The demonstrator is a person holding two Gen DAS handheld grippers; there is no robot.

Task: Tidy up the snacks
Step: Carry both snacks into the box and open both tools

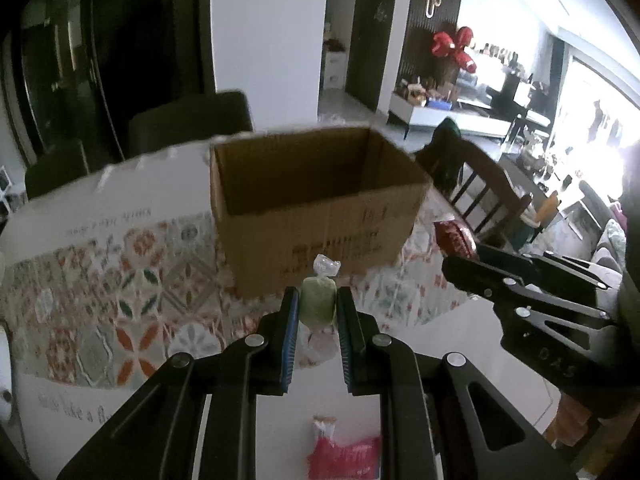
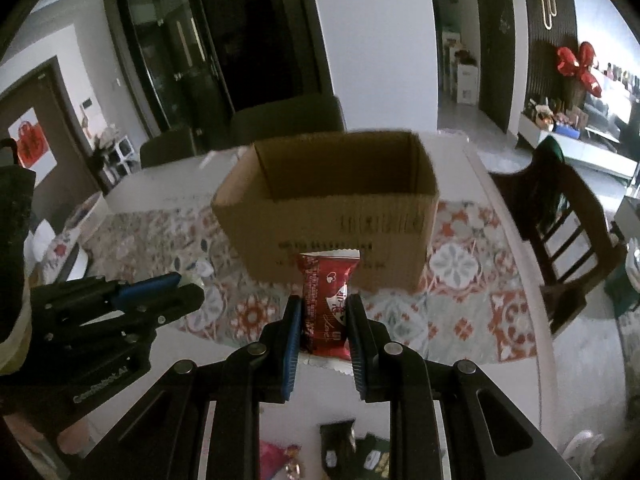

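Observation:
My left gripper (image 1: 318,300) is shut on a green snack in a clear wrapper (image 1: 318,304), held above the table in front of an open cardboard box (image 1: 320,216). My right gripper (image 2: 323,308) is shut on a red snack packet (image 2: 326,300), held before the same box (image 2: 332,224). The box interior looks dark; its contents are hidden. The right gripper shows in the left wrist view (image 1: 460,268) with the red packet (image 1: 454,236). The left gripper shows in the right wrist view (image 2: 180,284).
A patterned runner (image 2: 460,280) covers the white table (image 2: 500,208). More snacks lie near the front edge: a red packet (image 1: 344,456), dark packets (image 2: 352,448) and a pink one (image 2: 276,456). Wooden chairs (image 2: 568,216) stand at the right, dark chairs (image 2: 288,120) behind the table.

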